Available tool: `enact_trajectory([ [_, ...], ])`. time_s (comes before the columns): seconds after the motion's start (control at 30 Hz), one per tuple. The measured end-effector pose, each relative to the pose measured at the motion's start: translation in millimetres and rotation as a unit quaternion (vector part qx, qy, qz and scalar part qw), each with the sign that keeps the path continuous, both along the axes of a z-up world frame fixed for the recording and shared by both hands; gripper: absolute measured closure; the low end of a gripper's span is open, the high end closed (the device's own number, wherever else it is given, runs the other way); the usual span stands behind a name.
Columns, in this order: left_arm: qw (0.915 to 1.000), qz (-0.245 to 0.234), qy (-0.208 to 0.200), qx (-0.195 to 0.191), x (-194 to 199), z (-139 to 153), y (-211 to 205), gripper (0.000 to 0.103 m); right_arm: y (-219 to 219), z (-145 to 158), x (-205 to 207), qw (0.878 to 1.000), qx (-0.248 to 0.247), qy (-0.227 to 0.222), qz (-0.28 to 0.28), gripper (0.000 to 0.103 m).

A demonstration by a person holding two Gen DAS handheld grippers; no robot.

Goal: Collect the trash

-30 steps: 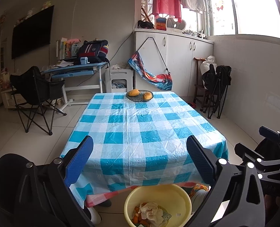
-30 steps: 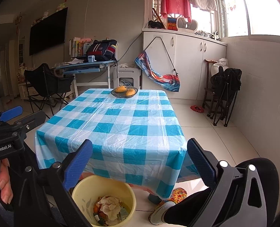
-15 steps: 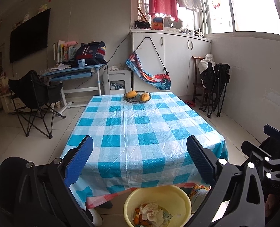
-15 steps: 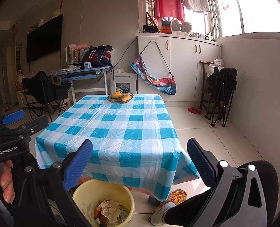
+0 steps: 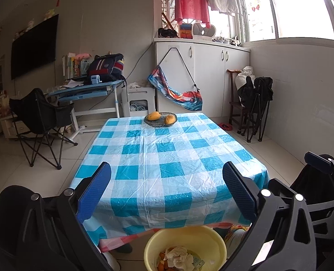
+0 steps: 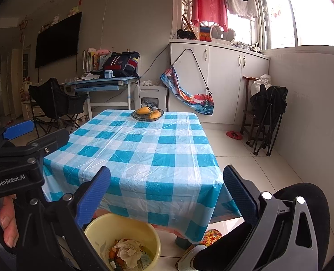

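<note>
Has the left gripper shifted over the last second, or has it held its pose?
Yes. The left gripper has tilted up or pulled back: in its view the fruit bowl sits slightly lower in frame.

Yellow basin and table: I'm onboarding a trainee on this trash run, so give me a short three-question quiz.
1. True or false: the left gripper holds trash.
2. Where is the yellow basin? A on the table, B on the floor at the table's near edge, C on a chair.
3. What lies in the wire bowl on the checked tablecloth?

Key: 1 false; 2 B; 3 two yellow-orange fruits.
</note>
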State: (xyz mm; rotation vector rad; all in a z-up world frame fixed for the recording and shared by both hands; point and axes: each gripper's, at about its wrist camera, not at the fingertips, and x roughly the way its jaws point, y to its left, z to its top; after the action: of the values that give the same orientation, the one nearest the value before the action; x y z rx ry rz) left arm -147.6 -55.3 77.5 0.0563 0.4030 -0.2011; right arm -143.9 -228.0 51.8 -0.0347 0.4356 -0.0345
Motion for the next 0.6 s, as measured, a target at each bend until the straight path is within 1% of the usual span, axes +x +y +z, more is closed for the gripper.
enact_trajectory([
  [0.2, 0.9999, 0.009, 0.002, -0.006, 3.4, -0.9, 5.3, 0.008, 1.9, -2.9, 2.5, 1.000, -0.008, 0.002, 0.004, 0.007],
  [0.47, 0.9999, 0.007, 0.009, 0.002, 1.1, -8.5, 4.5, 0.008, -0.3, -3.8, 2.2, 1.000, 0.004, 0.002, -0.004, 0.007],
  [0.6, 0.9999, 0.011, 0.013, 0.000, 1.2, -11.3, 8.2, 0.008, 0.6, -4.1, 1.7, 1.000, 0.002, 0.002, -0.002, 0.007],
])
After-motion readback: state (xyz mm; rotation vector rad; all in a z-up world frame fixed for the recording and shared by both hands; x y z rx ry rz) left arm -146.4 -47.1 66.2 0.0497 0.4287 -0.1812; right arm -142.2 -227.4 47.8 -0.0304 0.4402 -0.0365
